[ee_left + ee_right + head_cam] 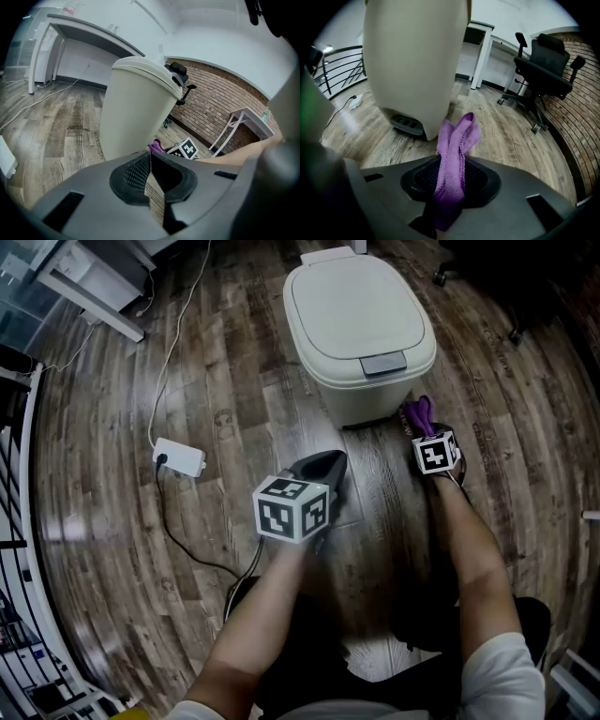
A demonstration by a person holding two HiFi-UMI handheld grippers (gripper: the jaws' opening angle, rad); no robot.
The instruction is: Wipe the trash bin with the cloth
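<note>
View from the head camera, looking steeply down: a person's two bare forearms reached toward a dark wood-plank floor. Each hand held a grey two-jaw tool carrying a black-and-white marker cube. A cream plastic trash bin stood upright on the floor ahead, with its rounded lid closed and a grey latch at the lid's front edge.

The right tool was low down, just beside the bin's front right corner. It was clenched on a purple terry cloth. In the right gripper view, both jaws pressed against the cloth. One crumpled end of it stood up past the jaw tips and the other trailed back between the jaws. The raised end was very near the bin's lower wall, beside the grey foot pedal. Whether cloth and bin were touching could not be told.

The left tool was to the left of the right one, pointing at the bin's base, near it but apart. In the left gripper view, its black ribbed pads met at the tips with nothing held between them, and floor planks showed through the slit behind.

A white power strip with a white cable lay on the floor, well to the left of the bin. Beyond the bin, the right gripper view showed a black office chair and a red brick wall.
</note>
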